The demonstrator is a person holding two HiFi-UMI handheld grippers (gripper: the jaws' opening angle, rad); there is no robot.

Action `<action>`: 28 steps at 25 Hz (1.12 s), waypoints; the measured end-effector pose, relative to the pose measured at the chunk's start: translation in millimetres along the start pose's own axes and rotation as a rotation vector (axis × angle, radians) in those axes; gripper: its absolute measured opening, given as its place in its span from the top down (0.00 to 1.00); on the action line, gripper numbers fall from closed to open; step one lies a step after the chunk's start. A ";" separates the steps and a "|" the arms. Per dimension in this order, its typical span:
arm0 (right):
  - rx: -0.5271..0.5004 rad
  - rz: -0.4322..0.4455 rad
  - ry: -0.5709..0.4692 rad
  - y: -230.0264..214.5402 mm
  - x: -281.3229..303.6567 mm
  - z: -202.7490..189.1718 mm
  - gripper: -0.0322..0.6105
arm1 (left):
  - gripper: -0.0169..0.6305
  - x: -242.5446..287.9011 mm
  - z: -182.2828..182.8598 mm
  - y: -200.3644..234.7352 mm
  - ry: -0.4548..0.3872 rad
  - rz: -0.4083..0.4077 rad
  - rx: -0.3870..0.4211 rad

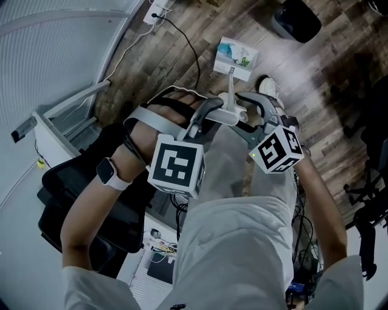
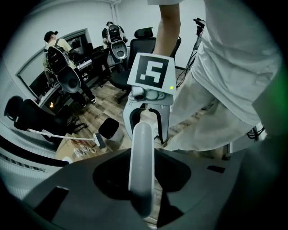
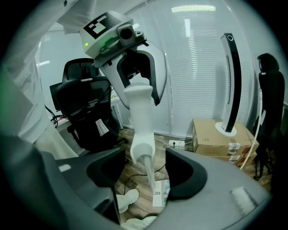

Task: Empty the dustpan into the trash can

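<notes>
I look down at a long-handled dustpan: its white handle point(image 1: 230, 112) runs down a thin rod to the pan point(image 1: 235, 57) on the wood floor. My left gripper point(image 1: 209, 115) is shut on the handle point(image 2: 143, 148), whose sides meet both pads. Just beyond it, my right gripper point(image 1: 251, 115) stands open around the same handle; in the right gripper view point(image 3: 144, 175) the handle's lower end point(image 3: 143, 152) hangs with gaps on both sides. The pan point(image 3: 161, 193) shows below it. A round can with a black opening point(image 1: 297, 18) point(image 2: 110, 129) stands apart on the floor.
A black office chair point(image 1: 79, 200) is close at the left, beside a white rack point(image 1: 66, 124). A power strip point(image 1: 159, 9) and its cable lie on the floor. A cardboard box point(image 3: 220, 134) and a tower fan point(image 3: 231, 81) stand by the blinds. People point(image 2: 58, 58) stand at desks.
</notes>
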State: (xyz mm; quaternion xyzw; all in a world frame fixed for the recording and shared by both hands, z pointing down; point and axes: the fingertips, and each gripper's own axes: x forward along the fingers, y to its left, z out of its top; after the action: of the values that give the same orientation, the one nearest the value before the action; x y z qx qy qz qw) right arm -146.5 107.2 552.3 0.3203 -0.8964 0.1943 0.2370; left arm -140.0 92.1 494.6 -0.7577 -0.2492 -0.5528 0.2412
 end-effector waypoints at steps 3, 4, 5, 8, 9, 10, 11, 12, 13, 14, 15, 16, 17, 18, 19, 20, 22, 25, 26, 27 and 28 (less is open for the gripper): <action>-0.025 0.003 0.016 -3.9 7.0 -6.3 0.51 | 0.79 -0.4 -0.2 -0.5 -0.007 -0.006 -0.001; -0.034 0.008 0.022 -4.0 9.5 -8.2 0.51 | 0.79 -0.7 -0.5 -0.7 -0.009 -0.006 -0.001; -0.043 0.011 0.026 -4.3 12.2 -10.0 0.52 | 0.79 -1.0 -0.8 -0.2 -0.010 -0.004 0.000; -0.063 0.020 0.032 -7.6 21.4 -16.7 0.55 | 0.79 -0.4 -1.0 3.5 -0.010 0.006 0.001; -0.068 0.024 0.033 -8.3 24.3 -19.1 0.57 | 0.79 -0.1 -0.7 4.2 -0.011 0.007 0.001; -0.074 0.025 0.034 -8.3 27.0 -21.5 0.60 | 0.79 -0.1 -0.7 4.2 -0.011 0.005 0.000; -0.082 0.023 0.035 -8.3 29.8 -23.9 0.62 | 0.79 -0.4 -1.1 3.7 -0.012 0.003 0.000; -0.088 0.017 0.036 -8.8 32.3 -25.9 0.66 | 0.79 -1.0 -1.9 3.5 -0.012 0.002 -0.001; -0.090 0.009 0.035 -9.7 34.5 -27.1 0.76 | 0.79 -1.6 -3.2 3.7 -0.011 0.003 -0.003; -0.088 0.002 0.033 -10.8 35.8 -27.3 0.80 | 0.79 -2.3 -4.6 4.4 -0.010 0.005 -0.008; -0.085 -0.005 0.032 -11.9 36.3 -26.6 0.80 | 0.79 -3.1 -5.6 5.4 -0.009 0.006 -0.016; -0.083 -0.014 0.030 -13.2 35.9 -25.5 0.80 | 0.79 -3.8 -6.0 6.8 -0.010 0.007 -0.025; -0.078 -0.022 0.026 -14.7 34.9 -24.5 0.80 | 0.79 -4.3 -5.8 8.1 -0.011 0.007 -0.033; -0.071 -0.029 0.020 -15.9 33.6 -23.9 0.80 | 0.79 -4.8 -5.2 9.1 -0.013 0.007 -0.040; -0.066 -0.032 0.017 -16.4 32.2 -23.6 0.80 | 0.79 -5.2 -4.3 9.6 -0.014 0.005 -0.043; -0.063 -0.034 0.017 -16.4 31.0 -23.2 0.81 | 0.79 -5.9 -3.5 9.8 -0.015 0.004 -0.042; -0.044 -0.025 0.008 -16.3 29.0 -19.9 0.81 | 0.79 -9.2 -2.7 11.6 -0.020 0.005 -0.036; 0.008 -0.010 -0.038 -19.3 21.9 -8.8 0.80 | 0.79 -18.4 -0.7 19.8 -0.041 0.008 -0.068; 0.011 -0.012 -0.048 -20.9 19.0 -4.8 0.80 | 0.79 -22.0 0.2 23.6 -0.051 0.008 -0.085; 0.010 -0.015 -0.054 -22.1 16.9 -0.7 0.81 | 0.79 -25.8 0.5 27.3 -0.058 0.008 -0.097; 0.010 -0.016 -0.059 -23.0 15.4 3.5 0.81 | 0.79 -29.6 0.3 30.5 -0.062 0.008 -0.104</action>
State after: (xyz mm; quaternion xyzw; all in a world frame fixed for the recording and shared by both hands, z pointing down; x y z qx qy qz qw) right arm -142.7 81.5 562.4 0.3341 -0.8995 0.1873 0.2103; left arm -128.0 65.8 463.5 -0.7869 -0.2246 -0.5404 0.1958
